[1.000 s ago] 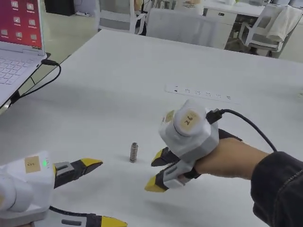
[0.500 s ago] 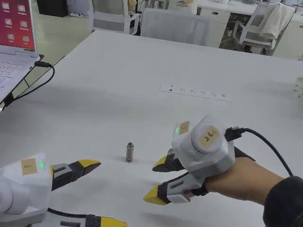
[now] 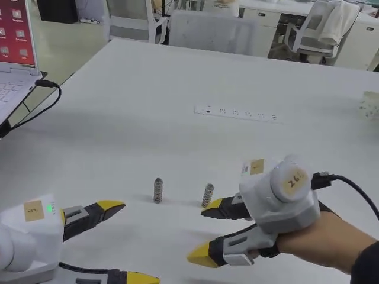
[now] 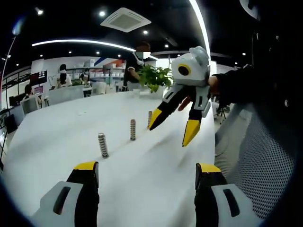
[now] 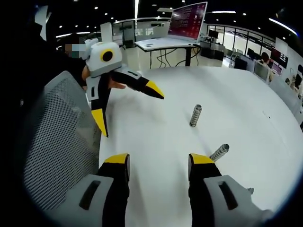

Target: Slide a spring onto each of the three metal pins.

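1. The white table [image 3: 148, 89] takes up most of the head view, running from the bottom edge up to the grey chairs [image 3: 213, 32] along the top.
2. The laptop [image 3: 12, 35] sits at the upper left edge of the head view, and a black cable [image 3: 41, 103] curls away from it across the table.
3. Your right gripper [image 3: 204, 231] is in the lower right of the head view. Its jaws are spread wide and hold nothing, with the yellow tips pointing towards the middle of the frame. Its own view shows the same gap [image 5: 159, 159], with bare table between the jaws.
4. Your left gripper [image 3: 130, 241] is in the lower left corner of the head view. It is also spread wide with nothing between the jaws (its own view [image 4: 147, 168] confirms this).
5. The power strip [image 3: 237, 113] lies flat above the centre of the head view, well apart from both grippers.
6. The springs stand upright on the table.
   - In the head view, one spring [image 3: 157, 190] is just left of centre, between your two grippers.
   - A second spring [image 3: 208, 195] is just beside the upper jaw tip of the right gripper.
   - In the left gripper view, three stand in a row rising towards the centre: [image 4: 102, 144], [image 4: 133, 129] and [image 4: 149, 119]. The last is partly behind the right gripper's jaw tip.
   - The pins inside them are too small to make out.
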The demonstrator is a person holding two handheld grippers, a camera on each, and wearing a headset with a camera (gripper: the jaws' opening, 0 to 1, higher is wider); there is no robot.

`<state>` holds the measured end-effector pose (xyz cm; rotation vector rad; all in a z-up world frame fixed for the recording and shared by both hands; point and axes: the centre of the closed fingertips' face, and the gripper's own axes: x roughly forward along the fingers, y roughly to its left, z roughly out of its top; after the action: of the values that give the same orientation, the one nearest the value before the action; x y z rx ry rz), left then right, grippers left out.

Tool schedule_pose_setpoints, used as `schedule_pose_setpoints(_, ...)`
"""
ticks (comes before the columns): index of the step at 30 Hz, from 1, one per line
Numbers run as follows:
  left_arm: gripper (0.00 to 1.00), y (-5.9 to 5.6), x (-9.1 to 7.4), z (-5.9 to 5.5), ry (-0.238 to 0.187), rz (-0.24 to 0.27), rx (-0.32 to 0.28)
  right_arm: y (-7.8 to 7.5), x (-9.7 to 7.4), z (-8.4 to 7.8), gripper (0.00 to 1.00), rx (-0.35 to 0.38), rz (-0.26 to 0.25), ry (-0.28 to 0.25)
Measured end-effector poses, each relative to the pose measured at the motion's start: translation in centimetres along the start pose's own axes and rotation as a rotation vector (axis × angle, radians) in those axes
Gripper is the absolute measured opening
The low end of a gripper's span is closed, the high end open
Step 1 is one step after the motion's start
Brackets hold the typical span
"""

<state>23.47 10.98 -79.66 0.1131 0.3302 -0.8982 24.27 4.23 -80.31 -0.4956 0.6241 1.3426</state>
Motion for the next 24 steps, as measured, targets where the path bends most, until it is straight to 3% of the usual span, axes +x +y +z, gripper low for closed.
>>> schedule_pose_setpoints(24,0.83,-0.6,0.4,0.6,-0.009,-0.011,-0.005,-1.4,-4.6,-2.3,0.65,0.081,-0.115,-0.083)
